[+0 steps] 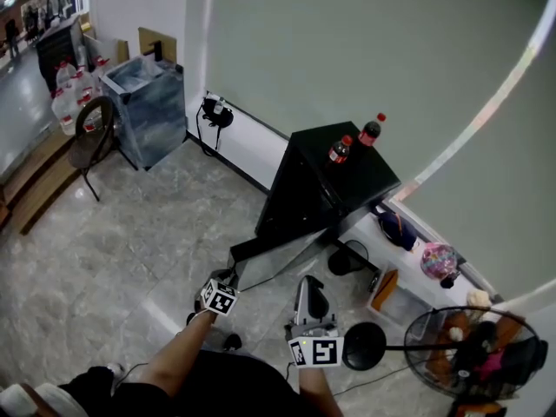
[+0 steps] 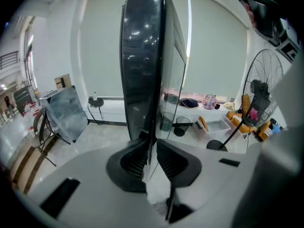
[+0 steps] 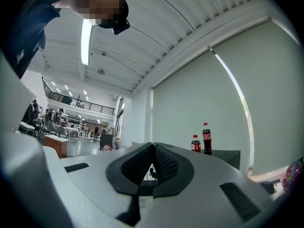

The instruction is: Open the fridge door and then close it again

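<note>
- Leftmost, the left gripper [image 1: 224,283] has its jaws clamped on the free edge of the fridge door [image 1: 282,248], which is swung wide from the black fridge [image 1: 321,189].
- Just right, the right gripper [image 1: 309,292] is closed and empty.
- Two cola bottles [image 1: 340,149] stand along the fridge top's wall-side edge.

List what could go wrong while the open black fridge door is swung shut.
1. The left gripper pinches only the thin edge of the glossy black fridge door; it may slip off mid-swing.
2. Two red-capped cola bottles stand loose on the black fridge's top; a hard slam could topple them.
</note>
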A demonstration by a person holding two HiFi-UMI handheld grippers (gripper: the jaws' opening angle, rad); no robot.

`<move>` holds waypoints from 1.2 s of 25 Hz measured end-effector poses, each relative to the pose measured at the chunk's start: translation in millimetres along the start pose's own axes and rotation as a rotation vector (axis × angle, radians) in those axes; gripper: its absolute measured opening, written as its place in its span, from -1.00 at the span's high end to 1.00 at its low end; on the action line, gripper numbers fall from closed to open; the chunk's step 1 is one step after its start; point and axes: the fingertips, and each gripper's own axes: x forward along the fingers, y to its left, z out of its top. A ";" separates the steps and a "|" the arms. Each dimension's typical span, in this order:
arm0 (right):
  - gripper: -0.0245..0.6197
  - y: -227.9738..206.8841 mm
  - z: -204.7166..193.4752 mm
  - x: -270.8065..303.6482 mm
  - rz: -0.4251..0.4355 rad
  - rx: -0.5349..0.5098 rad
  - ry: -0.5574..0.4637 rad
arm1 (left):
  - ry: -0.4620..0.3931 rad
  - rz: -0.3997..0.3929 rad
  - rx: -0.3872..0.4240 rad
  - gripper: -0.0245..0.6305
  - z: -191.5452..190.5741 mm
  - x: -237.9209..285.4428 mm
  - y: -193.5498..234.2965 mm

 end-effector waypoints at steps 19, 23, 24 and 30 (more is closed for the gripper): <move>0.90 5.5 -11.8 59.8 -0.082 -0.005 -0.001 | -0.005 -0.079 0.083 0.73 24.1 19.1 53.3; 0.90 6.5 -15.7 77.7 -0.125 -0.011 0.003 | 0.008 -0.116 0.119 0.73 32.9 29.5 70.3; 0.90 6.8 -16.3 82.2 -0.137 -0.012 0.003 | 0.013 -0.127 0.124 0.73 34.7 32.5 74.4; 0.90 10.8 -18.7 103.9 -0.217 -0.033 0.003 | -0.001 -0.179 0.178 0.72 51.7 51.2 99.8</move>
